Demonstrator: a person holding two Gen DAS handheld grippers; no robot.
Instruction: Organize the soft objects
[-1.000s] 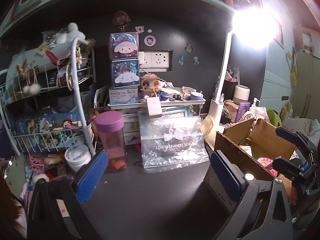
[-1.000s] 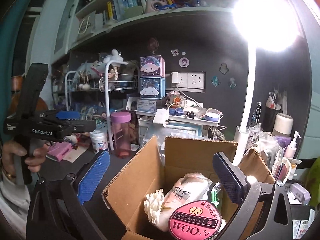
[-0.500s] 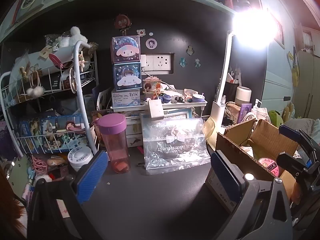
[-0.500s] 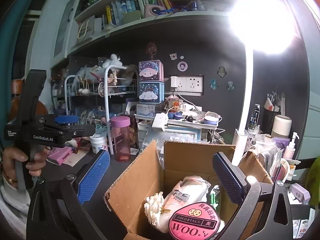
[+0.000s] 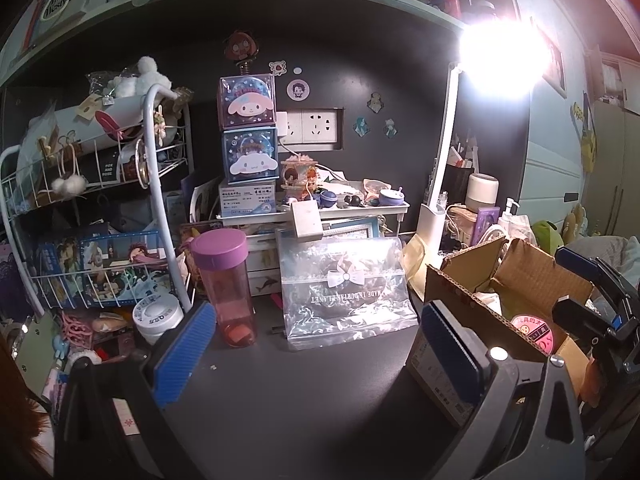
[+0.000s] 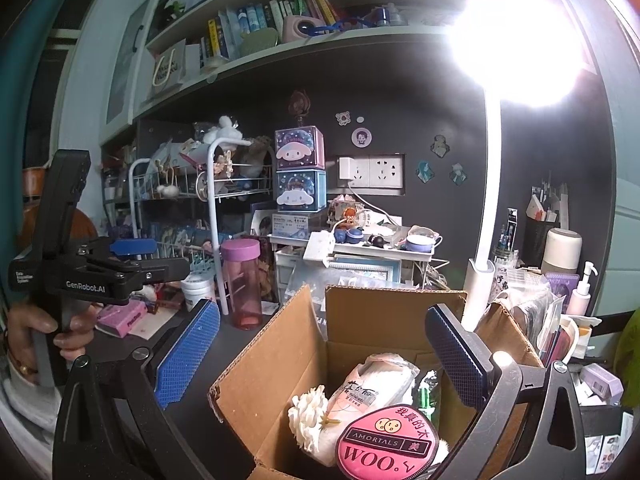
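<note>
Brown corrugated cardboard is forming the open box (image 6: 384,320) that is sitting on the right of the dark desk (image 5: 304,400), its flaps standing up. Inside it, the soft things are lying packed together: a white fabric flower (image 6: 310,420) on the left, a white wrapped pack with printed lettering (image 6: 372,388) leaning across the middle, and a round pink pad reading "WOO" (image 6: 386,446) nearest the camera, overlapping the pack.

The right gripper (image 6: 320,360) is hovering above the near edge of the box with its blue-padded fingers (image 6: 188,352) standing wide apart and nothing between them. The left gripper (image 5: 316,354) is hanging over the bare part of the desk to the left of the box, likewise spread wide and gripping nothing. In the right wrist view a hand (image 6: 36,340) is wrapping around its black handle at the far left.

Farther back on the desk, a clear zip bag with a white bow (image 5: 346,292) is leaning upright against a small white shelf unit (image 5: 320,216). Just left of the bag, a pink bottle with a purple lid (image 5: 228,288) is standing upright, beside a white wire rack (image 5: 156,200) crowded with small items. A white desk lamp (image 5: 444,152) is glaring brightly at the upper right, just behind the box.
</note>
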